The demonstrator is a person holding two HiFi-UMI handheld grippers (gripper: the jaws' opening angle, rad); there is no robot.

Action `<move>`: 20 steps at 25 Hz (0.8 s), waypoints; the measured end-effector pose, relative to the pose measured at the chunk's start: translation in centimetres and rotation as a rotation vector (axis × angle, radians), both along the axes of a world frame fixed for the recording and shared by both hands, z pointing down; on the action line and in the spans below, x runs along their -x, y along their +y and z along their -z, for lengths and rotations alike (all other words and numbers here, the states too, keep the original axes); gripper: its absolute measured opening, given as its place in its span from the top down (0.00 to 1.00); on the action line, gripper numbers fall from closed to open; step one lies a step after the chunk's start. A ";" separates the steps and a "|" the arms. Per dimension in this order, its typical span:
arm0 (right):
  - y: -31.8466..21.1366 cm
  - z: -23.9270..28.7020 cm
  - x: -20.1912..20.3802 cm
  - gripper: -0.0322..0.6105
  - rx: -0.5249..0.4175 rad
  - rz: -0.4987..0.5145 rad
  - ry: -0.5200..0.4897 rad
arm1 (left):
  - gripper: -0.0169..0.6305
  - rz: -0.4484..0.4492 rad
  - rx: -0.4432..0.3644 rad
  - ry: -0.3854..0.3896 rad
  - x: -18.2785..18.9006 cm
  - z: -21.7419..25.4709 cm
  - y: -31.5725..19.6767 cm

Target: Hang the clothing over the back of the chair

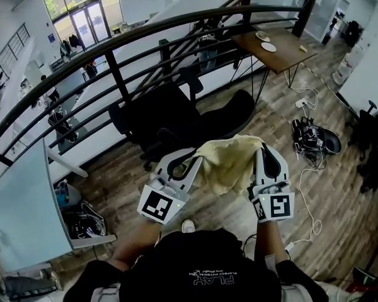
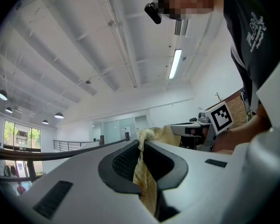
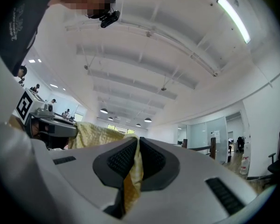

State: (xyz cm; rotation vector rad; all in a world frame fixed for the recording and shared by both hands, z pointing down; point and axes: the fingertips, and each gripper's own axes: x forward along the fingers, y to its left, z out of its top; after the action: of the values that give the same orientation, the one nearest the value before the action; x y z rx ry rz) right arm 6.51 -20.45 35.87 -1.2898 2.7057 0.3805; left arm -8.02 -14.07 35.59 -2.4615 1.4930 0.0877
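Observation:
A pale yellow piece of clothing [image 1: 230, 161] hangs stretched between my two grippers in the head view, held up in front of the person. My left gripper [image 1: 194, 162] is shut on its left edge, and the fabric [image 2: 144, 181] runs down between the closed jaws in the left gripper view. My right gripper [image 1: 263, 150] is shut on the right edge, with the cloth [image 3: 130, 181] pinched between its pads. A black office chair [image 1: 167, 115] stands on the wooden floor just beyond and below the cloth, apart from it.
A curved black railing [image 1: 176, 24] crosses behind the chair. A wooden table [image 1: 283, 52] with plates stands far right. Cables and shoes [image 1: 315, 137] lie on the floor at right. A light blue desk [image 1: 19, 206] is at the left.

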 end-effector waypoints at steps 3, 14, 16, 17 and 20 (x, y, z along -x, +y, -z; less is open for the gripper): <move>-0.2 0.9 0.7 0.91 -0.037 0.006 0.020 | 0.92 -0.005 -0.021 0.010 0.5 0.6 0.2; -2.4 3.0 1.7 0.91 -0.102 0.068 0.016 | 0.92 0.052 -0.034 -0.064 0.6 2.3 -0.3; -2.8 3.6 2.0 0.91 -0.113 0.100 0.006 | 0.92 0.083 -0.038 -0.072 0.8 2.7 -0.5; -3.1 4.1 2.2 0.91 -0.118 0.117 -0.009 | 0.92 0.104 -0.045 -0.045 1.0 3.1 -0.8; -4.4 4.9 2.6 0.91 -0.135 0.166 -0.006 | 0.92 0.168 -0.052 0.001 1.4 3.9 -1.7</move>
State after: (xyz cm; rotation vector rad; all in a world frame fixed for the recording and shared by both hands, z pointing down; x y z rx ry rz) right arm 3.93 -24.83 30.98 -1.0212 2.7038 0.5285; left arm -9.43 -15.80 31.72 -2.2860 1.6695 0.0938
